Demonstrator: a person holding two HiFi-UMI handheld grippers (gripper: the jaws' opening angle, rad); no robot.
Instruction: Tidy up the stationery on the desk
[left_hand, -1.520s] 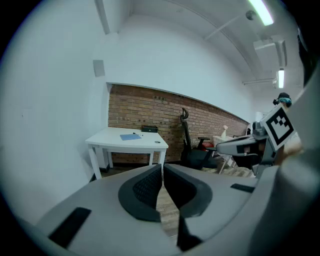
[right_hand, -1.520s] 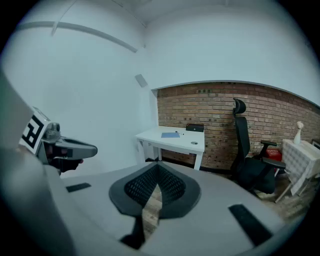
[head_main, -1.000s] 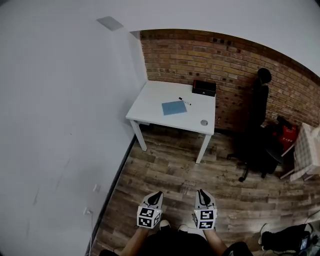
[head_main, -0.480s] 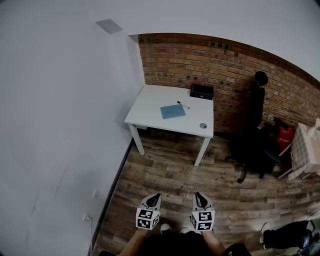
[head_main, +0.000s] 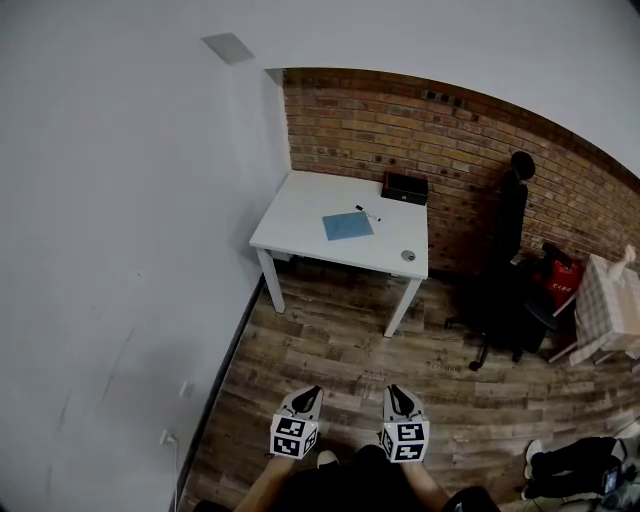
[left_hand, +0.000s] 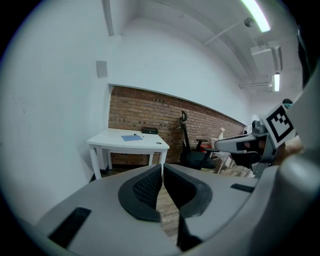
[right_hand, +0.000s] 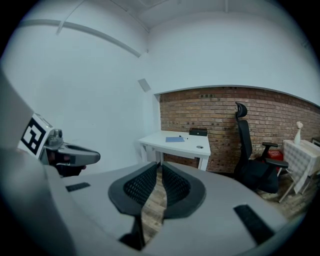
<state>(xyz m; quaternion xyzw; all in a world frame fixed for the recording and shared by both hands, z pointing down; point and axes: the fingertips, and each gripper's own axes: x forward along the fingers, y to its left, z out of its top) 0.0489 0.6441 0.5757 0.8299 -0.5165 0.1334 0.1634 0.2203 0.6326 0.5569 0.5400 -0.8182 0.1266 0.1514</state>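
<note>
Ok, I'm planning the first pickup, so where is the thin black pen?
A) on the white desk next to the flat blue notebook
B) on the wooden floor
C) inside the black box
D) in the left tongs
A: the thin black pen lies on the white desk, next to the flat blue notebook.

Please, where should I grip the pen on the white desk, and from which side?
Grip the pen at mid-barrel, coming from above with the jaws across it. It lies flat on the desk, thin and long, by the far corner of the blue notebook, so a sideways approach would probably only push it.
</note>
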